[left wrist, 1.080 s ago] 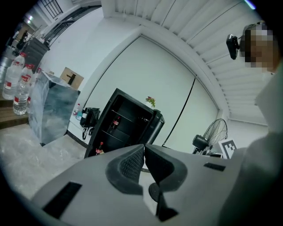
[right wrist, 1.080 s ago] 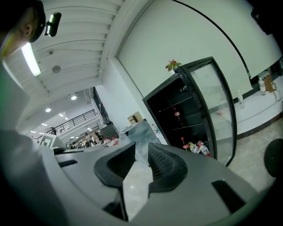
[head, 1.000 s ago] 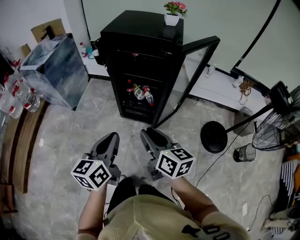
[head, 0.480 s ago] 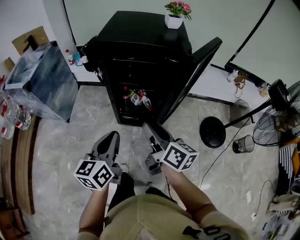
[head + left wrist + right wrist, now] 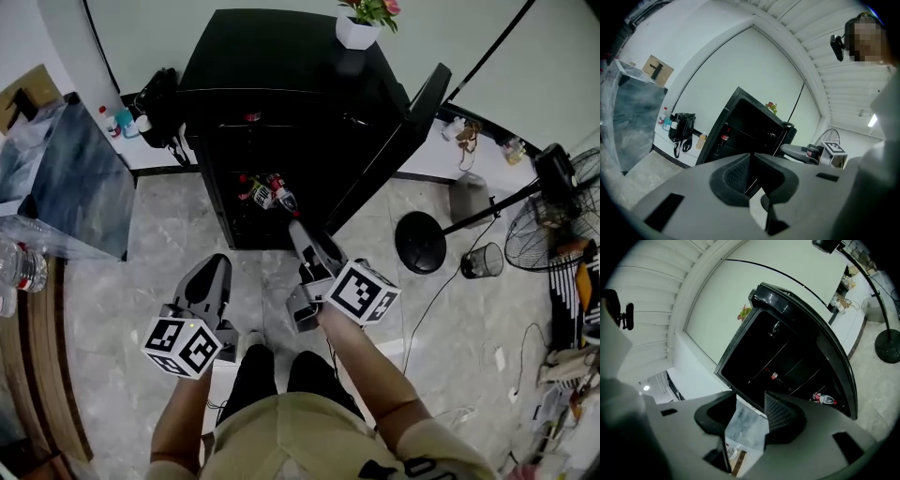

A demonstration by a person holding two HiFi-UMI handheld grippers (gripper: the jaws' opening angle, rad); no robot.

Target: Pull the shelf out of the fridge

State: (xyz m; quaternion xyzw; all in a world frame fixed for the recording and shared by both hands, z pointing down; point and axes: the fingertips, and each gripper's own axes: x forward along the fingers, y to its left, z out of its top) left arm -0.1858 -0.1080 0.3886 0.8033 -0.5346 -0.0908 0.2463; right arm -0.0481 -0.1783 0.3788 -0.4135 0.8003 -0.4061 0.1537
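Lower centre of the head view: my two claws, one in each hand.

- Left claw [image 5: 216, 264]: low over the grey floor [image 5: 141, 281], jaws pressed together, holding nothing.
- Right claw [image 5: 300, 231]: further forward, jaws wide apart, only floor showing between them. Tips close to the lower front of the fridge [image 5: 281, 103].
- Fridge: one, black, upper centre. Its one door [image 5: 405, 141] stands open to the right of the opening.
- Shelf [image 5: 785, 351]: thin wire, seated inside the fridge. At least two such levels in the right gripper view.
- Bottles [image 5: 267, 192]: lying on a lower level, count unclear.
- On top: one potted flower [image 5: 361, 26].
- Left side: one black bag [image 5: 159, 94], one wrapped box [image 5: 66, 183].
- Right side: one fan [image 5: 555, 220], one round stand base [image 5: 420, 242], one small bin [image 5: 480, 261].
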